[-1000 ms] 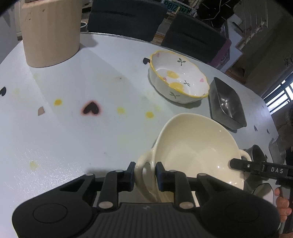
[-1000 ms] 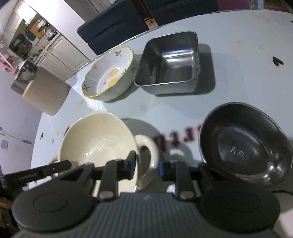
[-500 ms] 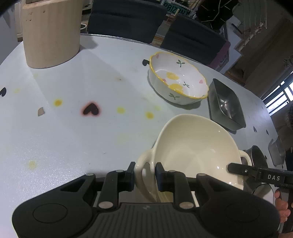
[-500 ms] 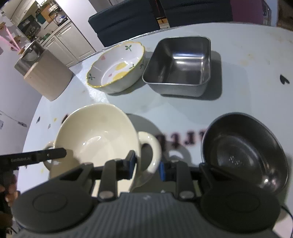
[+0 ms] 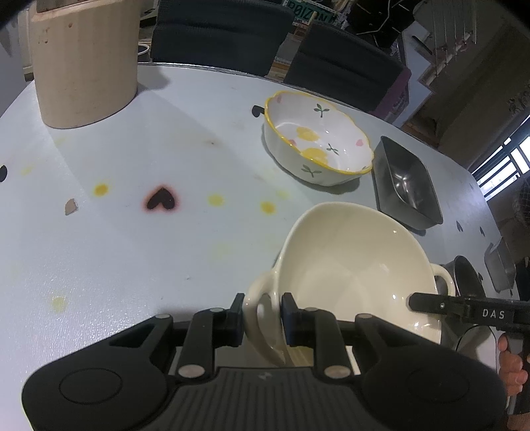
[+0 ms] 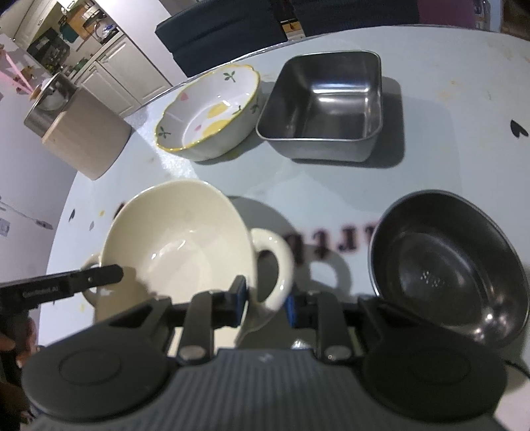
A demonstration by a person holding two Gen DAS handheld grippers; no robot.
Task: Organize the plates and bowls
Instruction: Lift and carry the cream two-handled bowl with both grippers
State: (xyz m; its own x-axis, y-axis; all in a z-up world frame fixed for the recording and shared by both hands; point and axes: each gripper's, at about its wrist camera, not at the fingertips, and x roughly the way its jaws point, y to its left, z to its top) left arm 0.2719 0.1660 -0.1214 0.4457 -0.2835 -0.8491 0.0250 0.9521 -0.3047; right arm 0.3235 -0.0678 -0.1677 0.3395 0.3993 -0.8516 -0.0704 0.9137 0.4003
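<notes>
A cream two-handled bowl (image 5: 351,272) hangs above the pale table (image 5: 132,252), tilted. My left gripper (image 5: 261,315) is shut on its left handle. My right gripper (image 6: 266,301) is shut on its right handle (image 6: 275,265); the bowl also shows in the right wrist view (image 6: 179,238). A white flowered bowl with a yellow rim (image 5: 314,139) stands farther back, also in the right wrist view (image 6: 208,116). A square steel dish (image 6: 321,106) stands to its right. A round dark steel bowl (image 6: 444,265) sits right of my right gripper.
A beige ribbed canister (image 5: 82,59) stands at the table's far left. Dark chairs (image 5: 218,30) line the far edge. A small steel tray (image 5: 500,265) sits at the right edge. Heart and dot marks (image 5: 160,199) are on the tabletop.
Both grippers have lifted the cream bowl a little and carried it slightly toward the flowered bowl. Both grips on the handles are unchanged.
</notes>
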